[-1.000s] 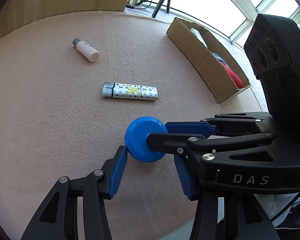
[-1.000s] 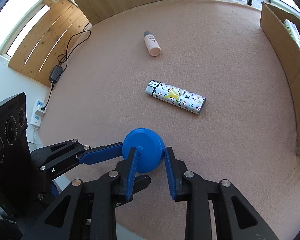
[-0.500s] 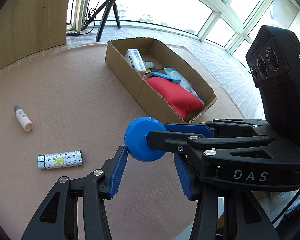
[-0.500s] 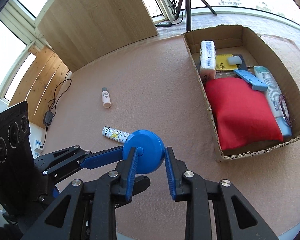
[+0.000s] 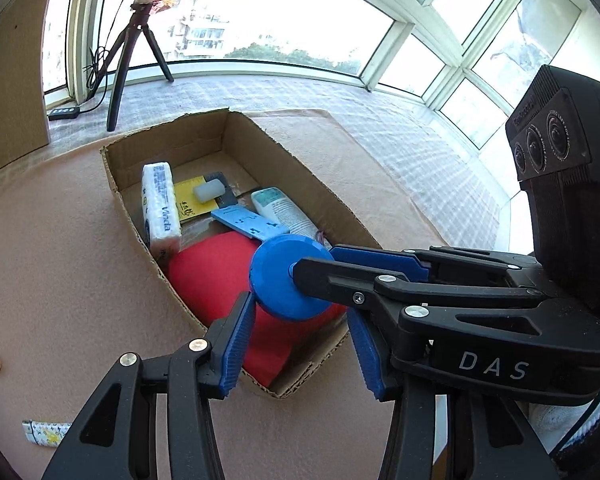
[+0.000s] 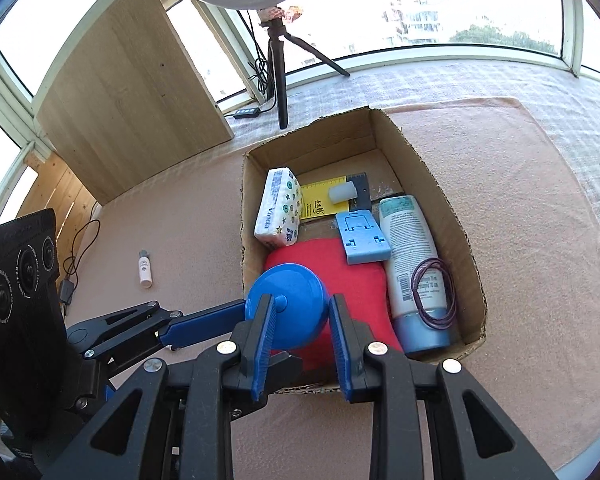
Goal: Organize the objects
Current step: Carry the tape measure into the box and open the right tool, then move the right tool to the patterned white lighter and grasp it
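A blue round disc [image 6: 296, 300] is pinched across its faces by my right gripper [image 6: 300, 300], which is shut on it. The disc [image 5: 276, 280] hangs over the near end of an open cardboard box [image 6: 452, 216], above a red cushion [image 6: 356, 280]. My left gripper [image 5: 300, 308] stands open, its jaws wider than the disc, and one fingertip [image 5: 248, 304] touches the disc's rim. The right gripper [image 5: 314, 260] comes in from the right in the left wrist view. A patterned lighter [image 5: 48, 434] and a small white bottle [image 6: 145, 270] lie on the pink carpet.
In the box [image 5: 132, 216] lie a tissue pack [image 6: 280, 208], a yellow card [image 6: 320, 200], a light blue stand [image 6: 362, 240] and a lotion tube [image 6: 408, 248] with purple bands [image 6: 434, 296]. Behind it stand a tripod [image 6: 278, 60] and a wooden board [image 6: 128, 92]. A cable [image 6: 80, 248] lies at the left.
Both grippers have travelled together with the disc, from over the carpet by the lighter to over the box's red cushion. Their hold looks unchanged.
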A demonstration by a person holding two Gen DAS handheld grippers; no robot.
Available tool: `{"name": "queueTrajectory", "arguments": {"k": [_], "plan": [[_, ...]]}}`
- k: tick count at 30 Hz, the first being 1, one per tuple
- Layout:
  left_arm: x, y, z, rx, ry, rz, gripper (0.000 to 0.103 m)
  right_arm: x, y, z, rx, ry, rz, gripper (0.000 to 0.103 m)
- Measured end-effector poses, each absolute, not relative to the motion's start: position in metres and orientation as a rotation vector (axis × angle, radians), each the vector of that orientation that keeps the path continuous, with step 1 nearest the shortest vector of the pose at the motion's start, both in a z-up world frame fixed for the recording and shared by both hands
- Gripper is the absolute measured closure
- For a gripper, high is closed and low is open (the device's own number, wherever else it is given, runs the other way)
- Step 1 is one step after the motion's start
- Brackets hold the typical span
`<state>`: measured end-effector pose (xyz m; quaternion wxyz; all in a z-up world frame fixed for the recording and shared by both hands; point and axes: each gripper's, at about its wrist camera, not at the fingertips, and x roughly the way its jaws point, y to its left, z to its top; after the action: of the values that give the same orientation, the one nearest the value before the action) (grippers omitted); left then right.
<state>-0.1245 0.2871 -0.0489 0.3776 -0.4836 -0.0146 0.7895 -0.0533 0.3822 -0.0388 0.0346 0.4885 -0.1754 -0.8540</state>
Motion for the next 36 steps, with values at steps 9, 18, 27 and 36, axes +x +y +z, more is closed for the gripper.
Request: {"name": "queueTrajectory", "arguments": {"k": [9,18,27,36], "plan": [[-0.144,0.308,-0.051,-1.234,-0.015,2.041,0.052,-0.066,0.412,-0.039,1.496,-0.559,-2.692,0.076],[-0.136,0.271,-0.052,-1.259,-0.013,2.099,0.053,-0.06,0.401,-0.039,1.477,-0.568,-2.677,0.076],[-0.117,0.189,-0.066,-1.346,-0.063,2.208,0.052,-0.056,0.357,-0.032,1.436,-0.511,-2.617,0.076],[-0.084,0.077,-0.101,-1.52,-0.211,2.305,0.052,-0.063,0.285,-0.043,1.452,-0.395,-2.456,0.076]]}}
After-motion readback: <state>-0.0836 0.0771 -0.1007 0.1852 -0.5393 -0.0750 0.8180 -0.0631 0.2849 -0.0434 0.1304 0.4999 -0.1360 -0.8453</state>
